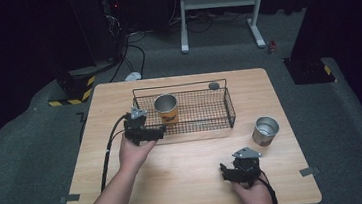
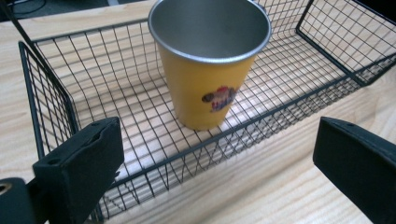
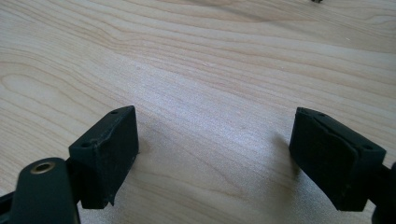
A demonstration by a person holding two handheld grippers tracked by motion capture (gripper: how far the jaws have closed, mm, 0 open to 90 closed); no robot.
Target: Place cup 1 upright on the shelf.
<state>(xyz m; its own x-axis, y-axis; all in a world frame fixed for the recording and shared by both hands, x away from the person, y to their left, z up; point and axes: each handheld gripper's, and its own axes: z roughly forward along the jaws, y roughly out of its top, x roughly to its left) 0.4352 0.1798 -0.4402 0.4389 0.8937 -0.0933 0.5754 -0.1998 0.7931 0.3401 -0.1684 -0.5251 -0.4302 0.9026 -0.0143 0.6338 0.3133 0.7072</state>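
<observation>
A yellow cup [image 1: 166,109] with a steel rim and a small printed picture stands upright in the left part of a black wire basket [image 1: 202,83]. My left gripper [image 1: 158,132] hovers just outside the basket's front left corner. In the left gripper view the yellow cup [image 2: 212,84] is beyond the basket's front wall [image 2: 261,126]. The left gripper [image 2: 217,158] is open, and its jaws stand wide apart with nothing between them. My right gripper [image 1: 226,173] rests low near the table's front edge. In its own view the right gripper [image 3: 215,154] is open over bare wood.
A plain steel cup [image 1: 265,130] stands on the wooden table [image 1: 186,182] to the right of the basket. A small grey round object [image 1: 213,86] lies behind the basket's back rim. Dark floor, cables and a white stand's legs surround the table.
</observation>
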